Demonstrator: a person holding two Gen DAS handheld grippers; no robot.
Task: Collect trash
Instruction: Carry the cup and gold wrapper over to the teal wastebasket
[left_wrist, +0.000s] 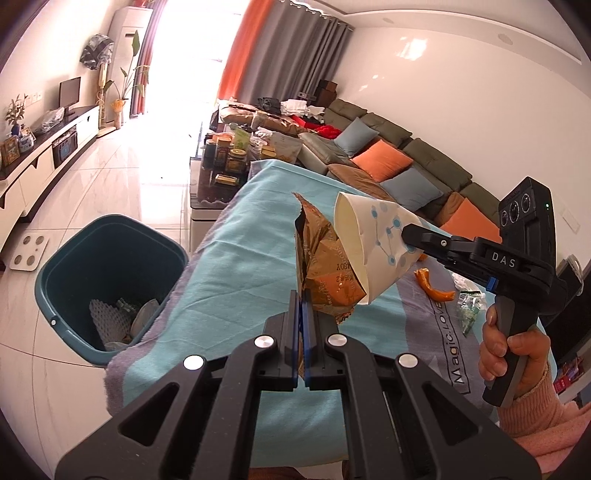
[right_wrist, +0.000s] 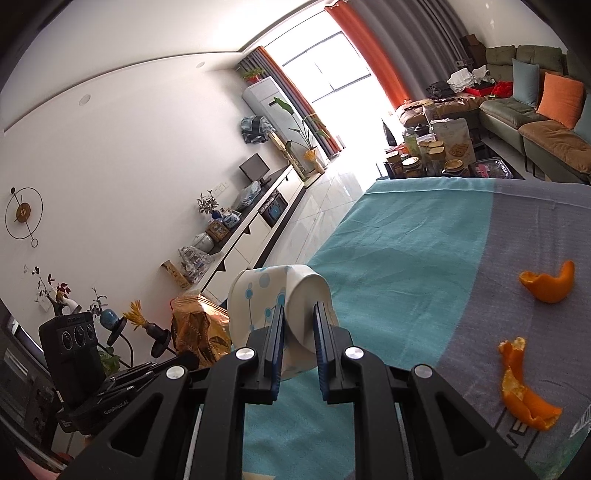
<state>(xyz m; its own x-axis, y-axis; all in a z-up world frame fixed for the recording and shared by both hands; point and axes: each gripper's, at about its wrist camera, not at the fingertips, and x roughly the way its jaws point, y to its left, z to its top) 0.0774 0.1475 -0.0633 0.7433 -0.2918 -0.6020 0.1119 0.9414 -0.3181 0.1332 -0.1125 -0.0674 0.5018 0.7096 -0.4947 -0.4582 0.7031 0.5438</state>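
Left wrist view: your left hand-held gripper (left_wrist: 301, 295) pinches the brown snack bag (left_wrist: 321, 266) above the bench (left_wrist: 229, 266); the bin (left_wrist: 110, 280) sits at nine o'clock.

Right wrist view: your right hand-held gripper (right_wrist: 298, 314) clamps the paper cup (right_wrist: 266, 295); orange peels (right_wrist: 548, 282) lie at three o'clock.

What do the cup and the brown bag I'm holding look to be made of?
Cup: looks like thin paper, matte white with a blue dot print; its wall is squashed where the right claw grips it. Bag: likely metallised plastic film, glossy gold-brown, sharply creased, torn open at the top, pinched in the left claw.
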